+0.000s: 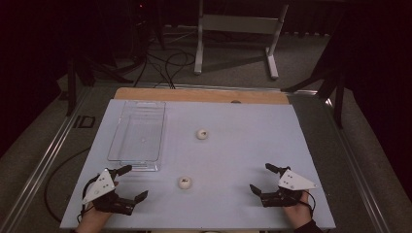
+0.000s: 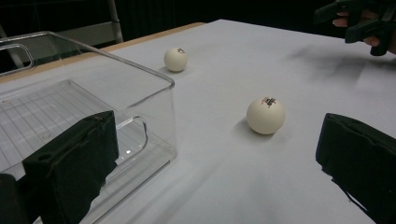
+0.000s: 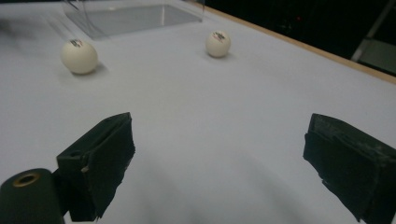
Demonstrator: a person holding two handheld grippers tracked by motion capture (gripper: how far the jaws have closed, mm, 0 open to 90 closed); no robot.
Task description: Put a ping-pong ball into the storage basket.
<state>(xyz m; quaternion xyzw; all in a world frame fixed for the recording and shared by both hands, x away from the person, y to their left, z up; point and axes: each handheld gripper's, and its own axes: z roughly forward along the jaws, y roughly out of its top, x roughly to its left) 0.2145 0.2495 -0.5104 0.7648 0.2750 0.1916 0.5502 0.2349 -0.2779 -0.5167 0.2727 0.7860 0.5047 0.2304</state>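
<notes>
Two white balls lie on the pale table. The near ball [image 1: 184, 182] [image 2: 265, 115] [image 3: 79, 56] sits toward the front centre, and the far ball [image 1: 202, 134] [image 2: 175, 59] [image 3: 218, 43] rests mid-table. A clear plastic bin [image 1: 137, 133] [image 2: 70, 116] [image 3: 130, 17] stands empty at the left. My left gripper [image 1: 132, 182] [image 2: 215, 168] is open at the front left, beside the bin's near corner, nothing between its jaws. My right gripper [image 1: 261, 178] [image 3: 219, 163] [image 2: 359, 21] is open at the front right, held in a hand, jaws wide apart over bare table.
The table [image 1: 243, 145] has a wooden strip [image 1: 194, 95] along its far edge. Beyond it stand a white metal frame [image 1: 238, 29] and cables [image 1: 165, 63] on the floor. Metal rails run along both sides of the table.
</notes>
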